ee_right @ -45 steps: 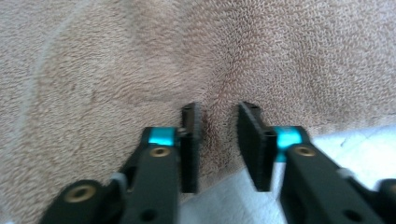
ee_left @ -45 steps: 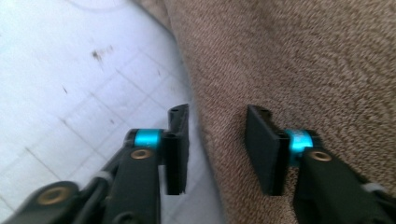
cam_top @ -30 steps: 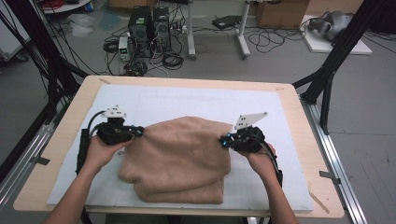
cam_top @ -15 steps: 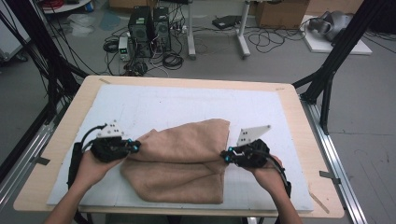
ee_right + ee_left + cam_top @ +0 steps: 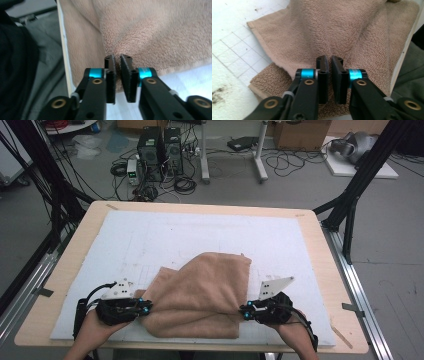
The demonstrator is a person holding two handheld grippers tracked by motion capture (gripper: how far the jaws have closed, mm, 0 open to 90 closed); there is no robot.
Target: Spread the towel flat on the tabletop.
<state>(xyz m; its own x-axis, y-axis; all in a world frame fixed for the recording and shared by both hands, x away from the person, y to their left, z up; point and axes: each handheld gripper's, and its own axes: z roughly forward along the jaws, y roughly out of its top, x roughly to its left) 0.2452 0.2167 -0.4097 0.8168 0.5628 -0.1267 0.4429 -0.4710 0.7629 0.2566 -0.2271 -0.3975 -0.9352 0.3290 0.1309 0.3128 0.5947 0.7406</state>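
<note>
While the left tongs point(image 5: 145, 307) and right tongs point(image 5: 243, 312) each pinch a near-side end of the tan towel point(image 5: 200, 292), its long axis runs between them along the desk's point(image 5: 210, 210) near edge.

no lettering, label, brand, number or sign is showing legibly anywhere at this moment: the tan towel point(image 5: 200, 295) is lying plain on the white gridded mat point(image 5: 200, 235), and the boxes and equipment on the floor beyond are sitting too far off to read.
</note>
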